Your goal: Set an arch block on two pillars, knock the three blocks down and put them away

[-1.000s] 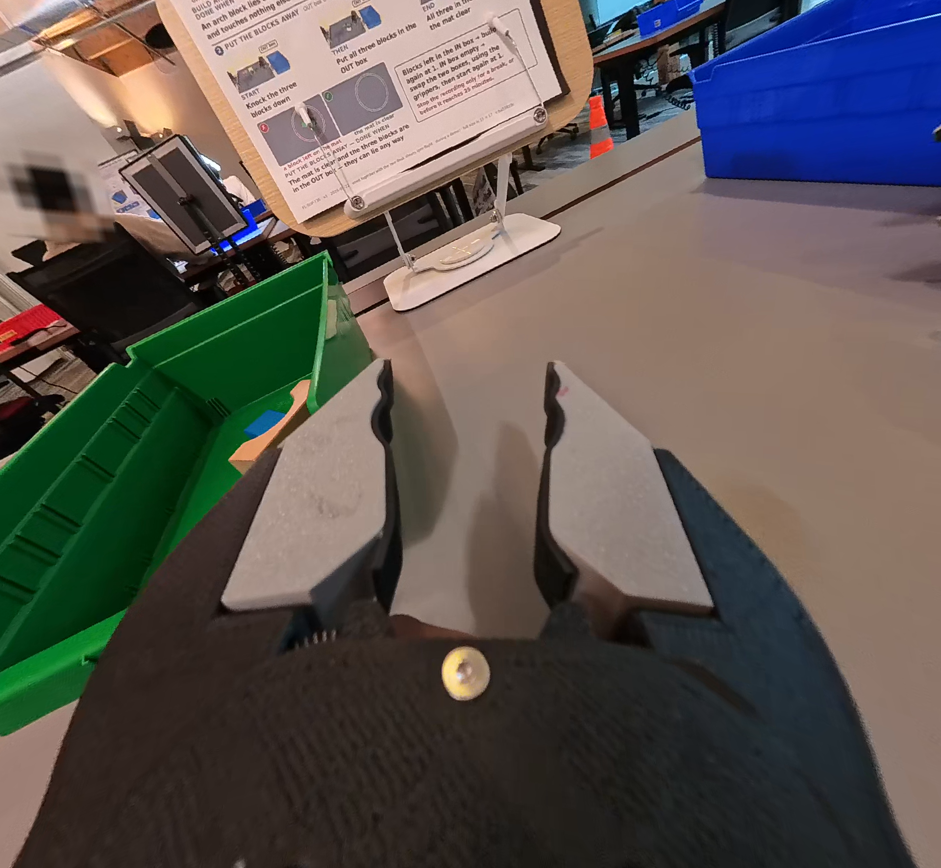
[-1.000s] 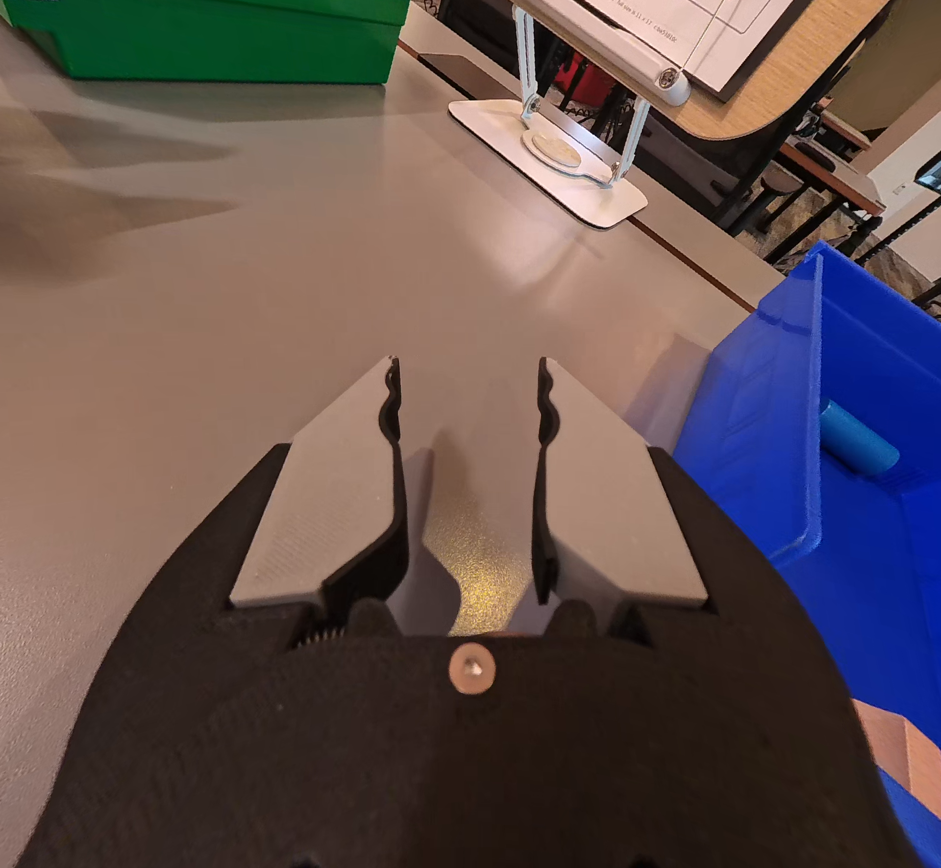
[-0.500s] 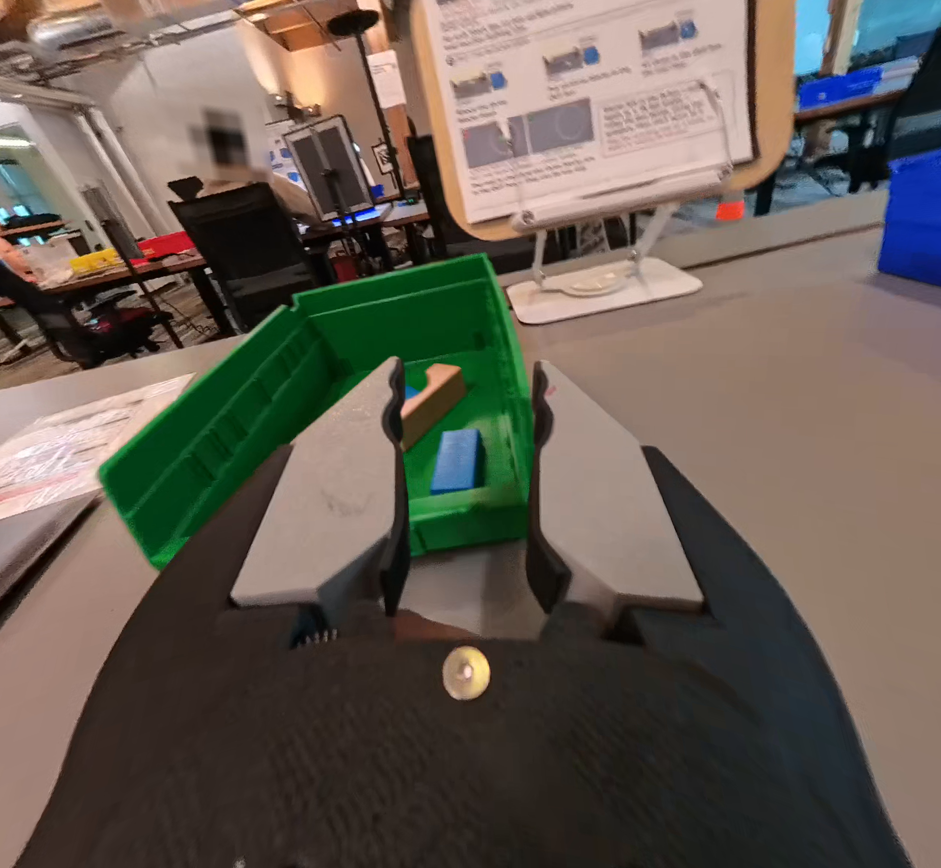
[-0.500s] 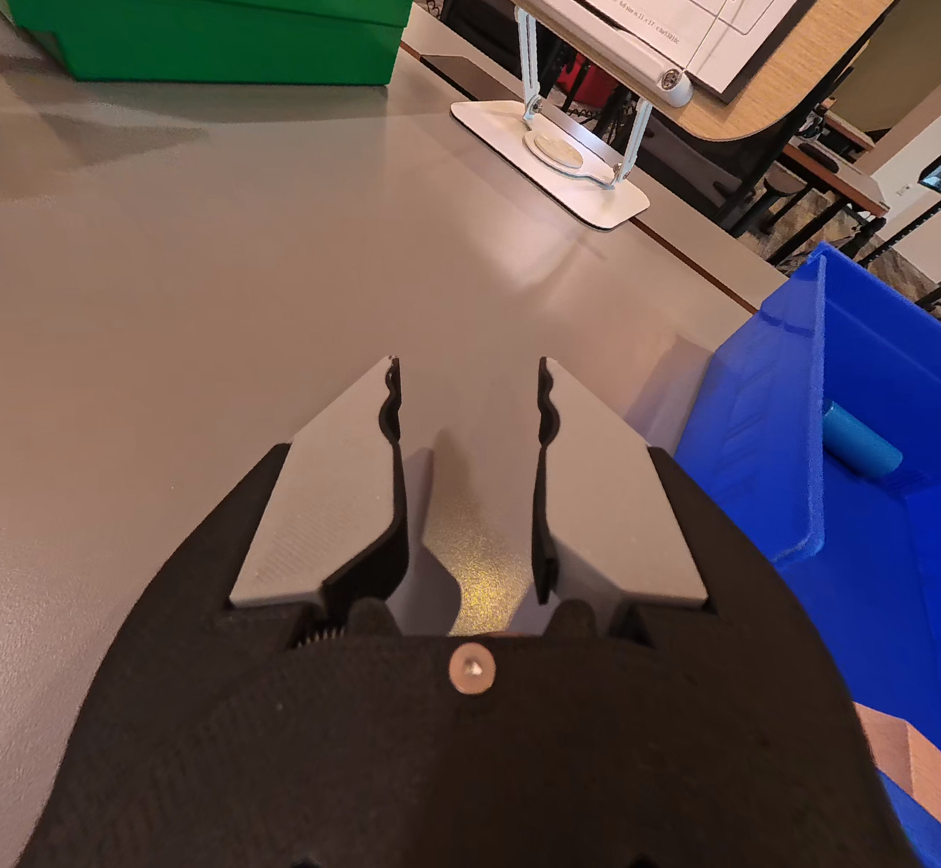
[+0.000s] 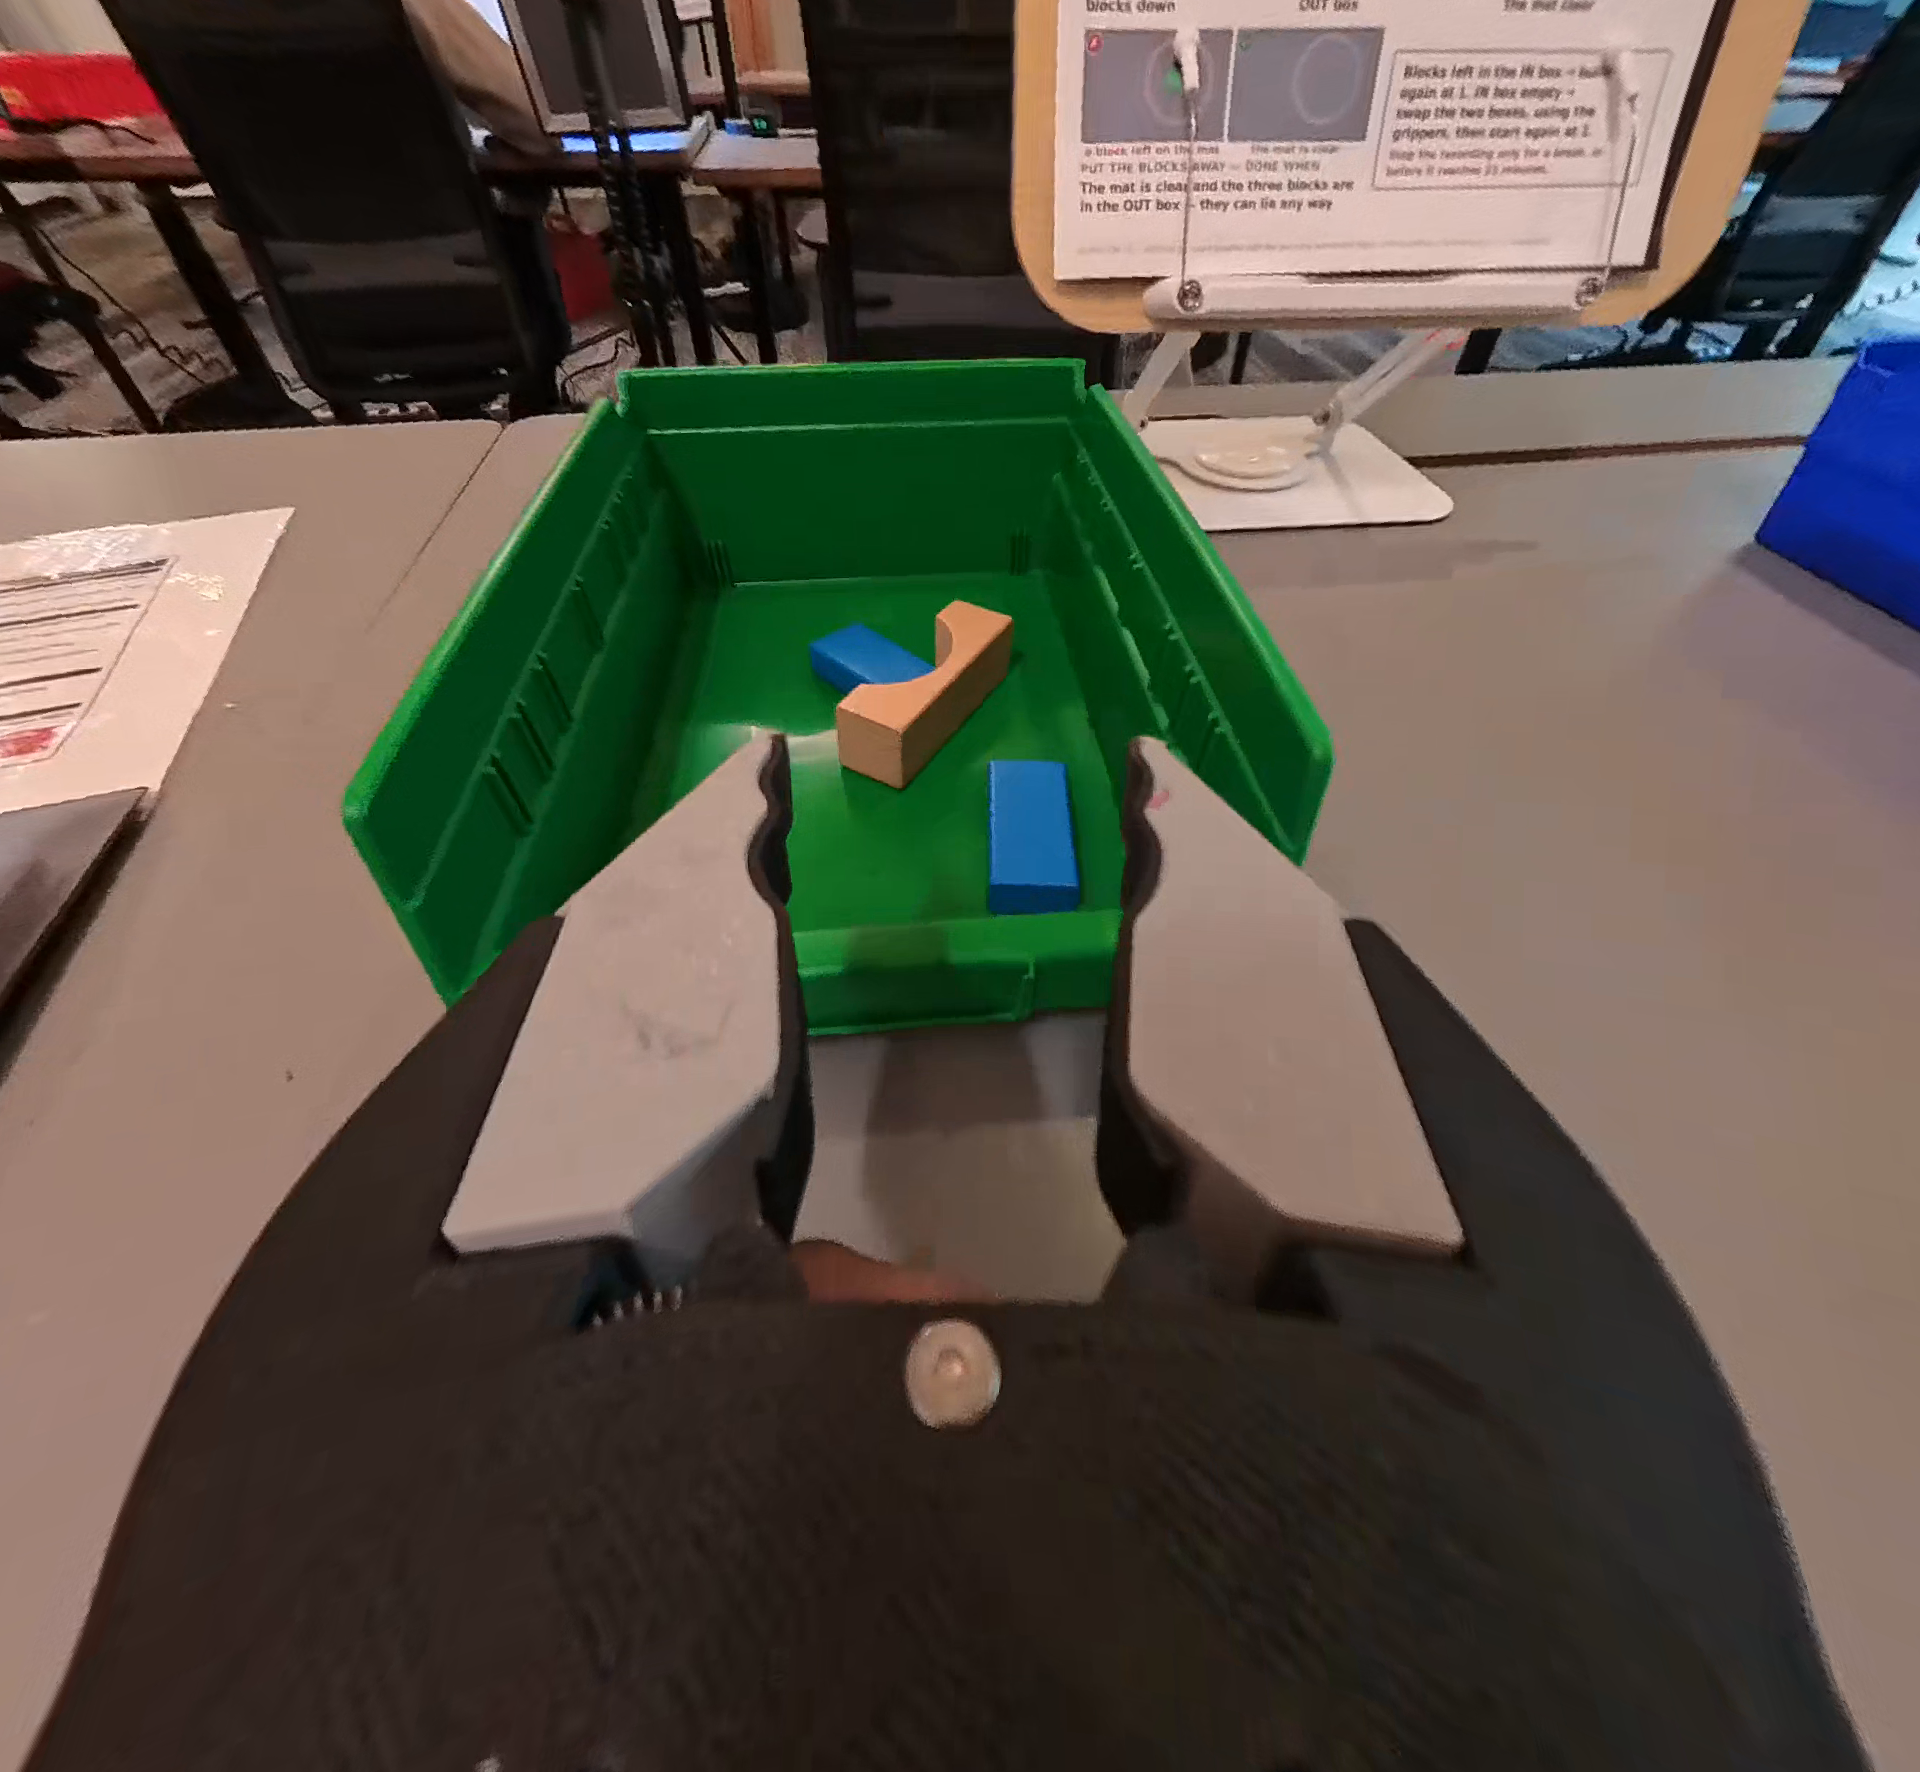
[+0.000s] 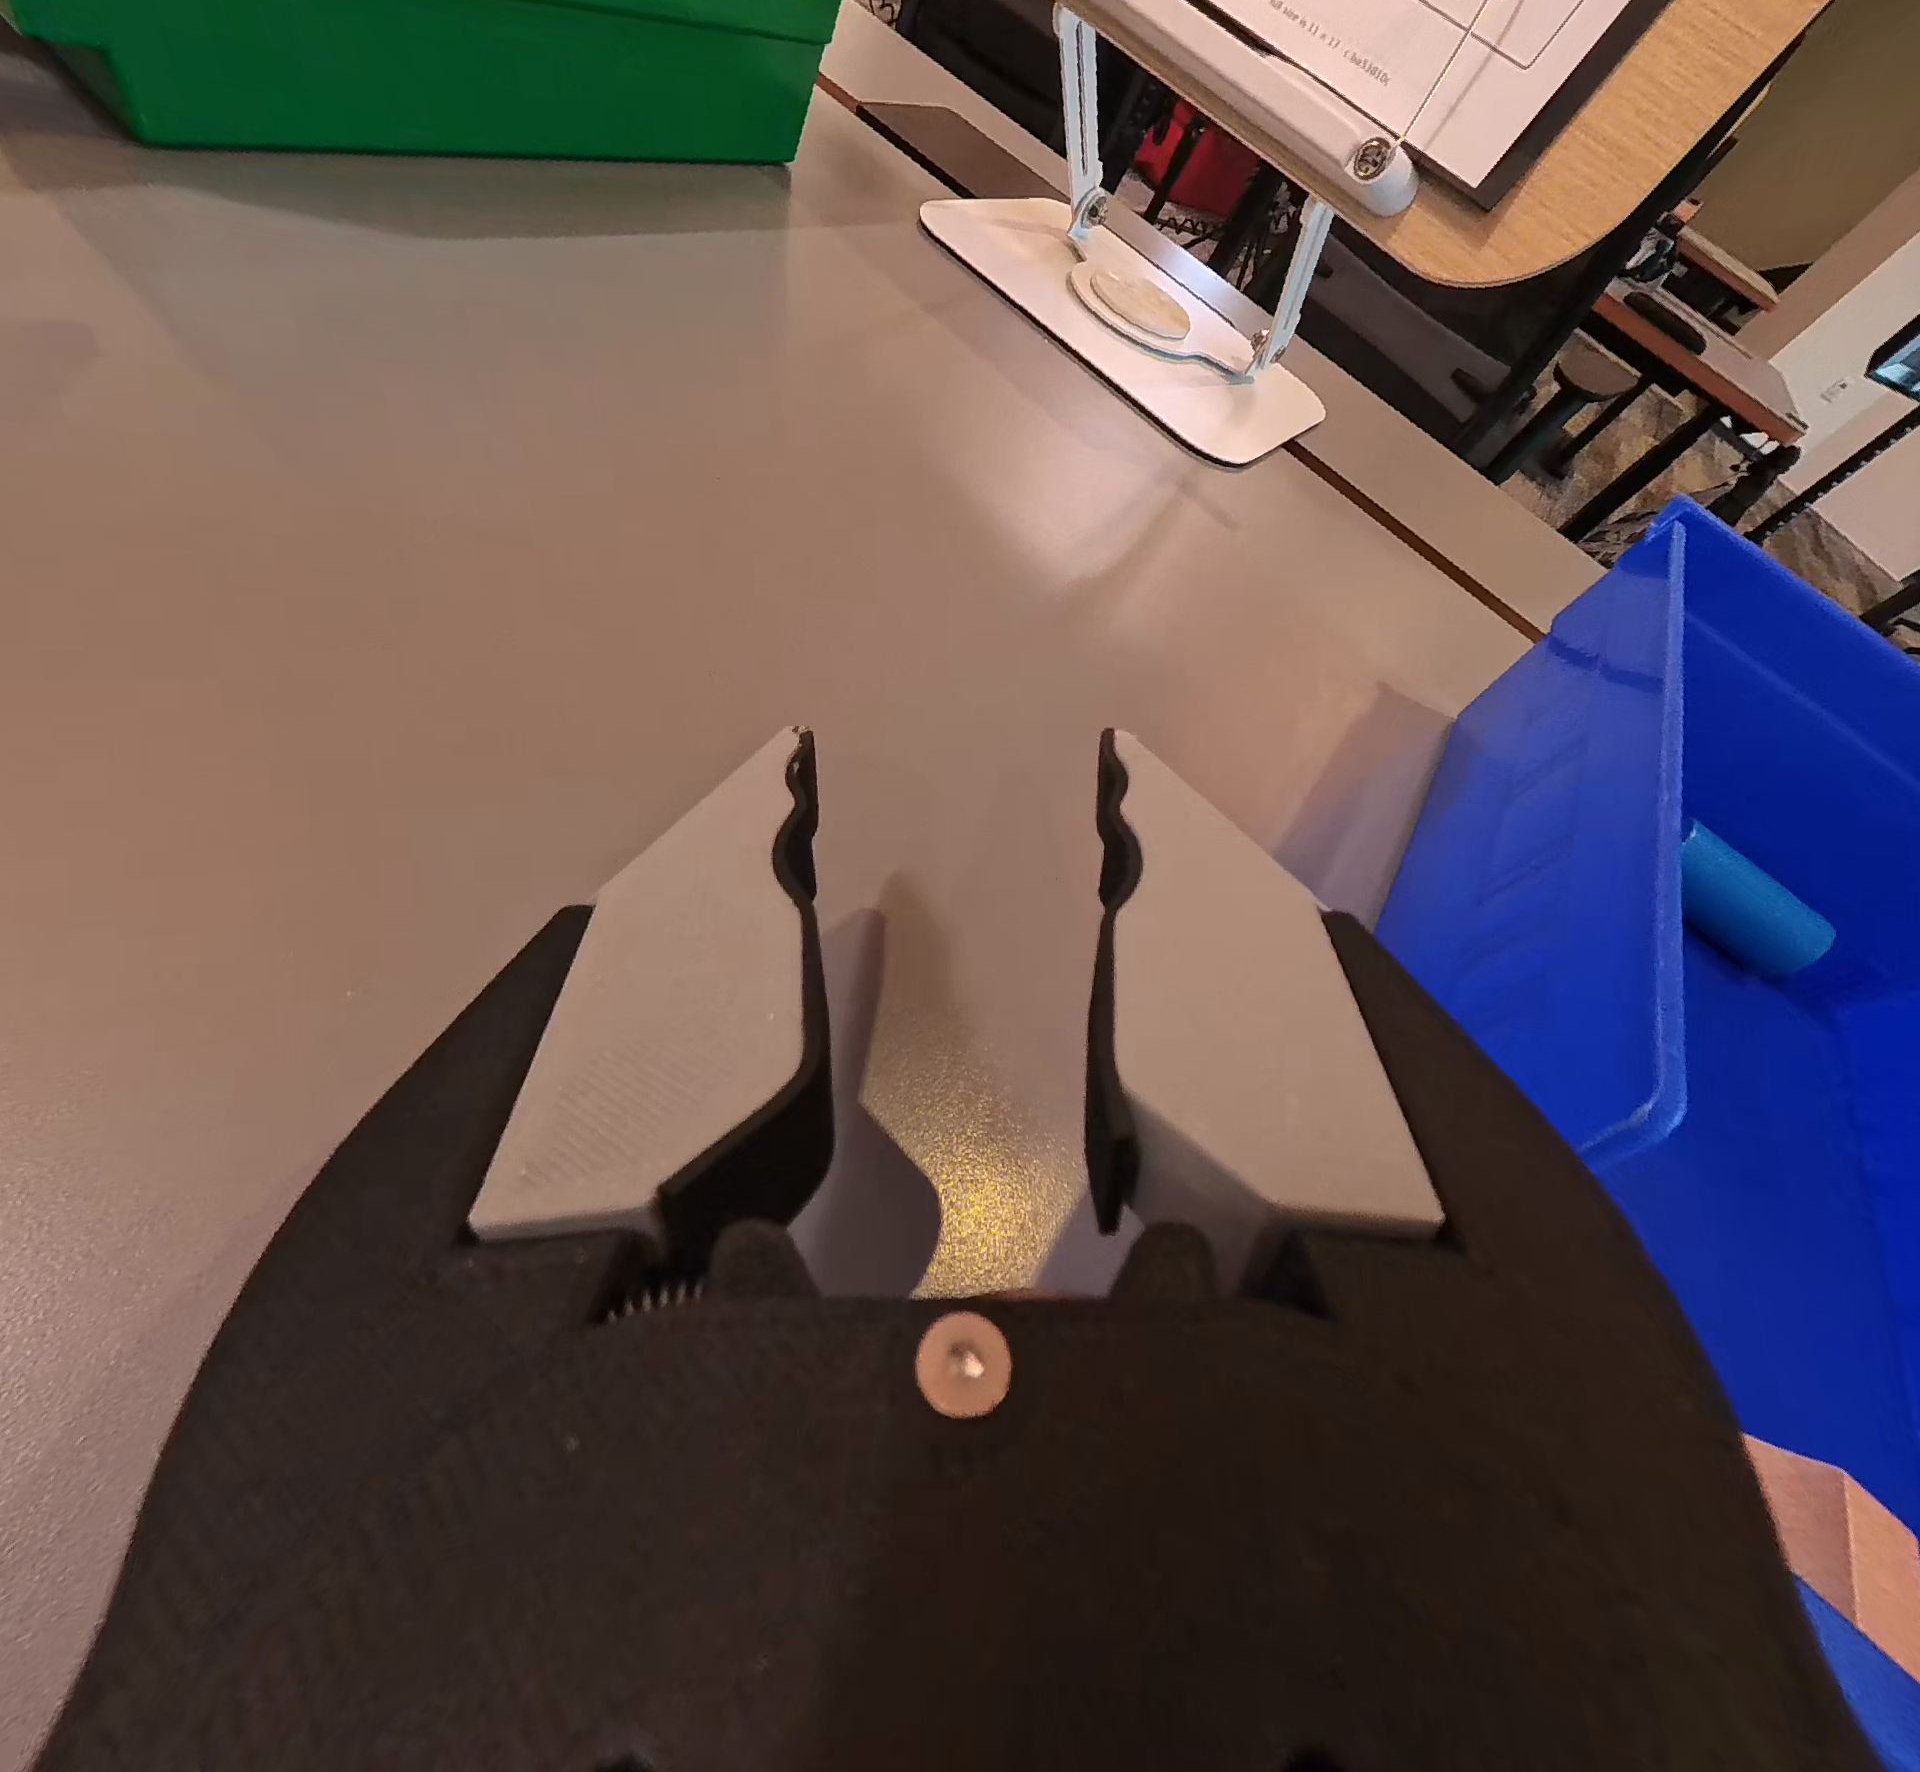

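While my left gripper (image 5: 951, 766) hangs over the near end of the green bin (image 5: 488, 787), its jaws stand wide apart with nothing between them, only the bin floor showing through the gap. All three blocks lie flat inside that bin. Wooden arch block (image 5: 925, 694) sits mid-floor on its side, angled, curved cut-out facing left. One blue block (image 5: 862, 654) lies behind it, its right end hidden by the arch so I can't tell if they touch. Second blue block (image 5: 1031, 834) lies nearer me, lengthwise, close to the low front lip and beside the right wall, apart from the arch.

My right gripper (image 6: 956, 756) is over bare grey table (image 6: 416, 579), jaws also apart, nothing in them. Blue bin (image 6: 1558, 891) sits just beside its right finger (image 6: 1226, 995). Inside it: a light blue cylinder (image 6: 1751, 912) lying against the wall. A bit of pale wood (image 6: 1860, 1566) shows at the lower right edge, mostly hidden behind the gripper body, can't tell what it is.

Green bin shows far left in the right wrist view too. White stand (image 6: 1132, 309) with a tilted instruction sheet (image 5: 1351, 60) stands at the table's back edge, between the two bins. Some papers (image 5: 94, 621) lie left of the green bin. Chairs (image 5: 312, 164) and desks sit beyond the table.
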The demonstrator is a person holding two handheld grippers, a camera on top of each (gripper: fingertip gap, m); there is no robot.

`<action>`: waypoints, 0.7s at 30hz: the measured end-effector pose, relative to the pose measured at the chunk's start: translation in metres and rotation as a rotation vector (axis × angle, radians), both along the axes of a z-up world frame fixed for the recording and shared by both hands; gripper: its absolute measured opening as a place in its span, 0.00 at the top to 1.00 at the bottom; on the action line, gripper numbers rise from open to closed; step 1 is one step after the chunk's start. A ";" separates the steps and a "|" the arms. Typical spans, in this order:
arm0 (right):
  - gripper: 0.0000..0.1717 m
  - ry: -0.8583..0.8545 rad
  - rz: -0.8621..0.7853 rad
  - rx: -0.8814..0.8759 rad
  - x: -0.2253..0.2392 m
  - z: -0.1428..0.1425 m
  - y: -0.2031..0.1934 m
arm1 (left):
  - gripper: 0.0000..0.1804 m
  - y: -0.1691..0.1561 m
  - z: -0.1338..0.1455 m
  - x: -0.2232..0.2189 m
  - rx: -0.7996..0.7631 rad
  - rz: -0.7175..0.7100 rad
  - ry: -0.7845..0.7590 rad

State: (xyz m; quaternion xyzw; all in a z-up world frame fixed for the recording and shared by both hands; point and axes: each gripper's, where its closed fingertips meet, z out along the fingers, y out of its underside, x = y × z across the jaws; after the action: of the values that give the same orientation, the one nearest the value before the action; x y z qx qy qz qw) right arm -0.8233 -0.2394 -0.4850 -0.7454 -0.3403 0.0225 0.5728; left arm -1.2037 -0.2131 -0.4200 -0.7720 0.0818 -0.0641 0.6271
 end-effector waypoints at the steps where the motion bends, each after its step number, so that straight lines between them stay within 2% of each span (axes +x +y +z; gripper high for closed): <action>1: 0.70 0.000 0.000 0.000 0.000 0.000 0.000 | 0.66 0.002 0.001 0.000 -0.002 -0.013 0.017; 5: 0.70 0.010 0.003 -0.001 0.000 0.001 0.000 | 0.77 0.029 -0.002 0.020 -0.061 -0.206 0.110; 8: 0.70 -0.004 0.009 0.003 -0.001 0.000 -0.001 | 0.69 0.061 -0.029 0.026 -0.269 -0.275 0.198; 13: 0.70 -0.032 0.016 0.011 -0.004 -0.002 -0.002 | 0.69 0.108 -0.070 0.023 -0.432 -0.223 0.400; 16: 0.70 -0.031 0.020 0.014 -0.004 -0.002 -0.003 | 0.73 0.121 -0.094 0.015 -0.567 -0.180 0.472; 21: 0.70 -0.027 0.028 0.006 -0.005 -0.002 -0.003 | 0.74 0.136 -0.099 0.014 -0.591 -0.162 0.588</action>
State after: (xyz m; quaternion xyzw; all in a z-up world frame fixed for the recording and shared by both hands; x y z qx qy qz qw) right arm -0.8281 -0.2427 -0.4873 -0.7390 -0.3586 0.0195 0.5699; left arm -1.1900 -0.0774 -0.5190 -0.8951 0.2957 0.0888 0.3216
